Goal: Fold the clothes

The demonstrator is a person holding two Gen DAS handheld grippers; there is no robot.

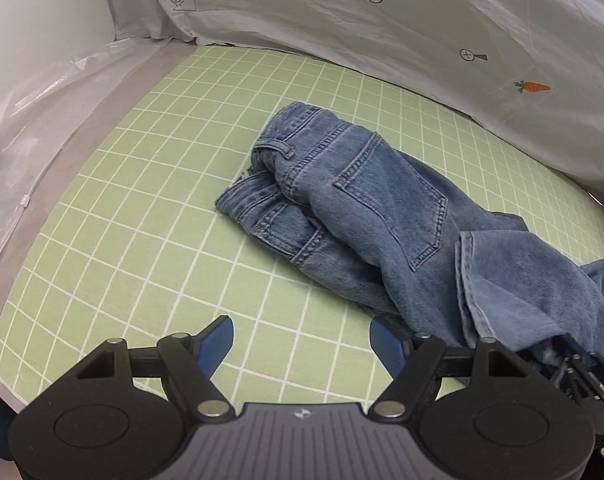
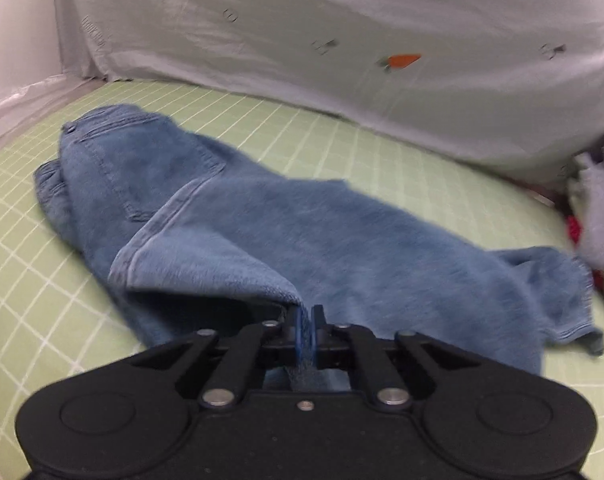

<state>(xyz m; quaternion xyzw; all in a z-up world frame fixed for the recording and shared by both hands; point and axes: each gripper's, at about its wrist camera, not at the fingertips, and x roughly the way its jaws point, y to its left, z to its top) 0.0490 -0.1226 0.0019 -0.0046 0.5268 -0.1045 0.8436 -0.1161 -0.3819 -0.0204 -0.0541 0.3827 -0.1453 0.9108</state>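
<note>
A pair of blue jeans [image 1: 365, 208] lies crumpled on the green checked sheet [image 1: 142, 184], waistband and back pocket toward the far left, legs trailing right. My left gripper [image 1: 302, 340] hovers open over bare sheet just in front of the jeans, nothing between its blue pads. In the right wrist view the jeans [image 2: 302, 232] spread across the middle, one leg folded back over the seat. My right gripper [image 2: 306, 326] is shut on a fold of the jeans leg at the near edge, with denim pinched between its pads. Its black body [image 1: 573, 372] shows at the left view's lower right.
A white sheet with carrot prints [image 1: 381, 32] hangs along the far side of the bed. Clear plastic [image 1: 30, 128] covers the left edge. A heap of other clothes, grey and red [image 2: 593, 216], sits at the right end of the bed.
</note>
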